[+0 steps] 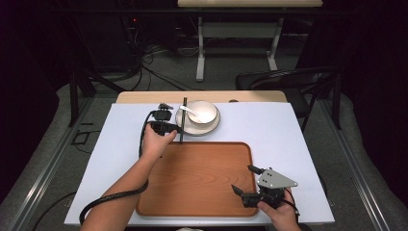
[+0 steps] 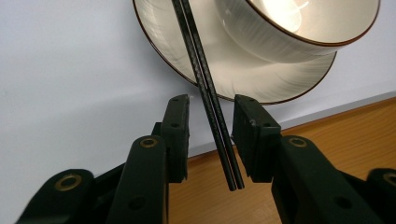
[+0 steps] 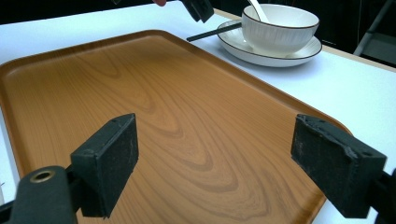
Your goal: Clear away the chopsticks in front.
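Observation:
A pair of black chopsticks [image 1: 183,120] lies with its far end on the left rim of a white plate [image 1: 211,126] and its near end over the far edge of the wooden tray [image 1: 202,178]. A white bowl [image 1: 202,111] with a white spoon [image 1: 188,112] in it stands on the plate. My left gripper [image 1: 172,127] reaches the chopsticks from the left. In the left gripper view the chopsticks [image 2: 210,98] run between the jaws of my left gripper [image 2: 211,112], with a gap on each side, so it is open. My right gripper [image 1: 244,179] hovers open over the tray's near right corner.
A white mat [image 1: 288,134] covers the table under the tray and the plate. The tray [image 3: 140,79] has nothing on it in the right gripper view. A dark chair [image 1: 288,82] stands behind the table's far right corner, and cables lie on the floor beyond.

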Demonstrator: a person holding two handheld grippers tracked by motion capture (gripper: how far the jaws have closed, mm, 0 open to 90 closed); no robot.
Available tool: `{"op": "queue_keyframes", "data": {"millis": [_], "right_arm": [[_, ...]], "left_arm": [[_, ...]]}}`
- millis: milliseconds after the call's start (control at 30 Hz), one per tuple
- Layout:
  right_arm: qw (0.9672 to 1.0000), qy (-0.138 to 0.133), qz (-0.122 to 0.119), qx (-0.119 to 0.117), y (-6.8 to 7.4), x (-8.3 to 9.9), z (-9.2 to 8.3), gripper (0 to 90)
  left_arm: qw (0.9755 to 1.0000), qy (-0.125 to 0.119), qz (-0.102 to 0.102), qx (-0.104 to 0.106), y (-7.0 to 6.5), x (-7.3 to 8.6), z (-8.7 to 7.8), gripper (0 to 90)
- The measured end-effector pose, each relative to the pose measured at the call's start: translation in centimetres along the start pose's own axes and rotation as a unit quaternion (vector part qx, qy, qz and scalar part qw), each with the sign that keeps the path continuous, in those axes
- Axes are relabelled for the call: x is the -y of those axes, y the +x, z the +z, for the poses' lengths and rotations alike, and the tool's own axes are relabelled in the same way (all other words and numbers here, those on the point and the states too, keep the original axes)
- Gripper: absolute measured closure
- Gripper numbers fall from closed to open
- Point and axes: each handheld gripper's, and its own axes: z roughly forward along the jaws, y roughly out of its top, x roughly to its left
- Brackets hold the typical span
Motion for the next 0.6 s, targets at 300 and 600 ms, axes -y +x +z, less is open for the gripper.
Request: {"op": "queue_keyframes", "data": {"millis": [300, 600], "right_arm": [[1.0000, 0.000, 0.001, -0.001, 0.0, 0.0, 0.0, 14.8], [1.0000, 0.000, 0.002, -0.002, 0.0, 0.0, -0.1, 14.8]], "left_arm": [[0.9996, 0.014, -0.022, 0.004, 0.3, -0.2, 0.8, 71.2], [0.9995, 0.021, -0.025, 0.000, 0.1, -0.2, 1.4, 72.9]]}}
